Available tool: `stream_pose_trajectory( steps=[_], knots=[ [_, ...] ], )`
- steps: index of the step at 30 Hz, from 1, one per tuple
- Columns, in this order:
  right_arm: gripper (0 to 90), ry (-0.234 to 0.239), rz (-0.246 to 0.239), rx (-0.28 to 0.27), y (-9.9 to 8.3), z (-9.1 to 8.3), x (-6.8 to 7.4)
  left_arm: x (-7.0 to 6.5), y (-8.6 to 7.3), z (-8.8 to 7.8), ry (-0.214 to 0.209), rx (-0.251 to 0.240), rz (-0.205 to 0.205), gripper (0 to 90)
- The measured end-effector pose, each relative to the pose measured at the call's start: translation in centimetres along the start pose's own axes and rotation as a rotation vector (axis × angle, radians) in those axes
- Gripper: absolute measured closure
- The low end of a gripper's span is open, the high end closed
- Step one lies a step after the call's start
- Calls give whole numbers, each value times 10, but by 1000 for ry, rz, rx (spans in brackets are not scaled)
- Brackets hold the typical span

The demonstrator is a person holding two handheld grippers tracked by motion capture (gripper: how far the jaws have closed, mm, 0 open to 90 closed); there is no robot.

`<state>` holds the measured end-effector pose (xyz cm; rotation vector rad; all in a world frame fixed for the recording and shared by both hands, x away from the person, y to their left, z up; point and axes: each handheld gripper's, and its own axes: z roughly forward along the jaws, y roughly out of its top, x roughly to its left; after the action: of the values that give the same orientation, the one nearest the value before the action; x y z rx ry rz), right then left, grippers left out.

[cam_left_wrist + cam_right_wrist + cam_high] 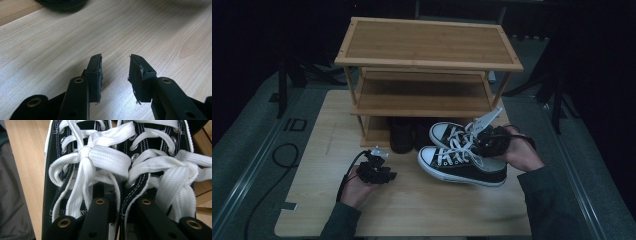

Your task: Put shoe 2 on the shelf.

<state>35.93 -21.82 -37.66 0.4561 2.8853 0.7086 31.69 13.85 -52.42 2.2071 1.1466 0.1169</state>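
High view: the pair of black sneakers (462, 157) with white laces and white toe caps hangs side by side in the right gripper (488, 141), raised a little above the bench (422, 205), over its right half and just in front of the bamboo shoe rack (427, 65) that stands along the far edge. The toes point left, toward the middle of the bench; the heels are at the right hand (522, 155), which comes in from the right near corner. The near sneaker's sole shows tilted, clear of the wood.

In the right gripper view the two jaws go down into the shoe openings, one jaw in each sneaker, and the two inner collar walls are pinched together between them. So this claw stands narrow and is clamped on the sneakers (117, 177), whose tied bows lie directly ahead of the jaws.

The left gripper (379, 167) sits low over the left half of the bench, nearer the front edge, well apart from the sneakers. In the left gripper view its jaws stand partly apart with only bare wood (150, 32) between the pads; it holds nothing. A dark pair of shoes (404, 135) stands on the rack's lowest level, behind the sneakers' toes.
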Motion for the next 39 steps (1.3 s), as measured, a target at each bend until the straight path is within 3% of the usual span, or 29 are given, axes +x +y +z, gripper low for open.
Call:
stream_pose_trajectory(
  steps=[5, 18, 29, 32, 36, 39],
  knots=[
    [853, 4, 3, -7, 0, -3, 1, 0, 0, 0, 0, 0, -1, 631],
    [852, 36, -53, -51, 14, -15, 6, 1, -1, -2, 0, -6, -7, 631],
    [852, 100, -89, -109, 30, -24, 5, 4, -2, -5, -9, -18, -18, 630],
    [852, 113, -97, -124, 34, -27, 3, 5, -3, -5, -7, -16, -20, 631],
    [852, 171, -97, -164, 41, -30, -6, 5, -2, -6, -7, -17, -20, 630],
    [852, 170, -100, -175, 46, -31, -8, 5, -3, -5, -8, -17, -19, 631]
  ],
)
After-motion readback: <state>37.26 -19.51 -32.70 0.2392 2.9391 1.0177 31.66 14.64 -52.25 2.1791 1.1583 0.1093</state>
